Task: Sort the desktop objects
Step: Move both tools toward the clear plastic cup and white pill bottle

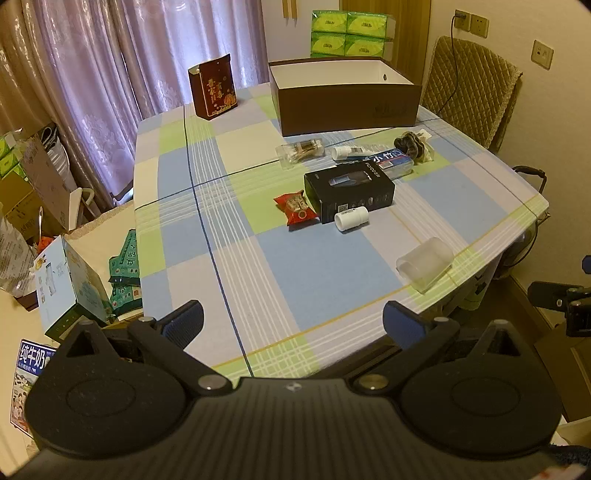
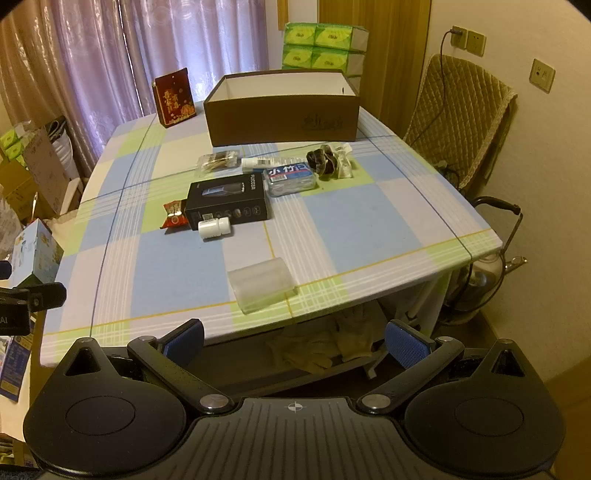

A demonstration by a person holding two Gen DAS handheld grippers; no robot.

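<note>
Loose objects lie mid-table: a black product box (image 1: pixel 349 191) (image 2: pixel 229 202), a white pill bottle (image 1: pixel 351 218) (image 2: pixel 214 228), a red snack packet (image 1: pixel 294 207) (image 2: pixel 173 214), a blue floss box (image 1: pixel 388 164) (image 2: pixel 291 179), a white tube (image 1: pixel 345 152) (image 2: pixel 264 161), a clear packet of brown sticks (image 1: pixel 300 150) (image 2: pixel 217 161) and a dark hair scrunchie (image 1: pixel 409 144) (image 2: pixel 325 159). A frosted clear case (image 1: pixel 424 264) (image 2: pixel 261 284) lies near the front edge. An open brown box (image 1: pixel 345 95) (image 2: pixel 282 108) stands at the back. My left gripper (image 1: pixel 293 319) and right gripper (image 2: pixel 293 338) hover open at the near edge, holding nothing.
A dark red gift bag (image 1: pixel 213 86) (image 2: pixel 174 96) stands at the back left of the checked table (image 1: pixel 229 229) (image 2: pixel 369 221). Green tissue packs (image 1: pixel 349 33) sit behind the brown box. A padded chair (image 2: pixel 460 110) is at the right; cartons (image 1: pixel 70 284) crowd the floor at left.
</note>
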